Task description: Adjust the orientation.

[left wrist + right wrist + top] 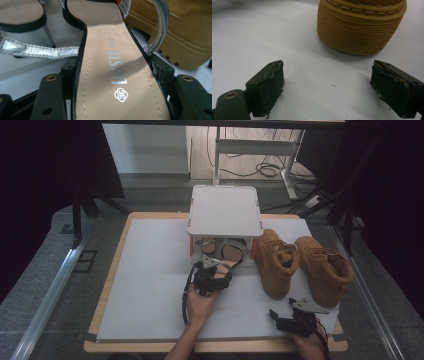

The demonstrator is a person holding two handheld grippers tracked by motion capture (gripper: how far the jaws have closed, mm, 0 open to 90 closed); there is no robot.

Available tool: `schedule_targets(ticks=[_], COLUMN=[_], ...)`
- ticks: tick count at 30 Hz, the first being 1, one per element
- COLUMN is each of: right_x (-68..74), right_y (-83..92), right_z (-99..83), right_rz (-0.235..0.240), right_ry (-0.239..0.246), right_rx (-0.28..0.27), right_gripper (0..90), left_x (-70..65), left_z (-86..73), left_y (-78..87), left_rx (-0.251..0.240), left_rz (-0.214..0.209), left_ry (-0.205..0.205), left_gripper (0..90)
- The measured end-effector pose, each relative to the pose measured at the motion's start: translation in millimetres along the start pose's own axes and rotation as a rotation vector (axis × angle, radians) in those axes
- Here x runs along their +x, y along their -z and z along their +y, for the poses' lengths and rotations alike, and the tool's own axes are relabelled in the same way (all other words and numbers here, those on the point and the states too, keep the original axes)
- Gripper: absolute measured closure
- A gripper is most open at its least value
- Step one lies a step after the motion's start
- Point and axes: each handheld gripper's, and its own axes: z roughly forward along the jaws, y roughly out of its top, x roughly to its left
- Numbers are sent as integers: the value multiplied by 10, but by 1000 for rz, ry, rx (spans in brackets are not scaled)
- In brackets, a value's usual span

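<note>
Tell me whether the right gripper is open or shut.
Open. The right gripper has its fingers wide apart over bare table, nothing between them, short of the tan boot.

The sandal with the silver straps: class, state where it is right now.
In the high view the sandal lies mid-table at the open front of the white shoe rack, left of the tan boots. The left hand-held gripper clamps its sole.
</note>
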Motion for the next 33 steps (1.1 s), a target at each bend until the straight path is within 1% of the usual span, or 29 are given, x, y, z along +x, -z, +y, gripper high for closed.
schedule_targets(ticks=[2,5,10,15,18,21,24,28,33], right_x=[0,-1,-2,-2,-3,-3,-3,-4,-4], right_y=[0,0,1,1,2,2,2,2,2], right_z=[0,0,0,-1,-1,-1,-1,-1,-1], right_rz=[0,1,1,1,1,2,2,2,2], right_ry=[0,0,-1,-1,0,0,0,0,0], right_rx=[0,0,-1,-1,-1,-1,-1,-1,-1], right_gripper=[116,116,116,117,117,117,117,117,117], left_x=[15,22,20,37,51,66,78,72,75], left_z=[21,62,125,166,185,206,230,271,305], left_y=[-42,-102,-195,-304,-373,-429,-474,-544,-639], left_rx=[-6,-9,-12,-11,-7,-6,-6,-1,6], left_rz=[0,6,25,38,39,47,65,96,108], left_ry=[12,19,15,28,48,54,59,53,51], left_gripper=[387,387,387,387,387,387,387,387,387])
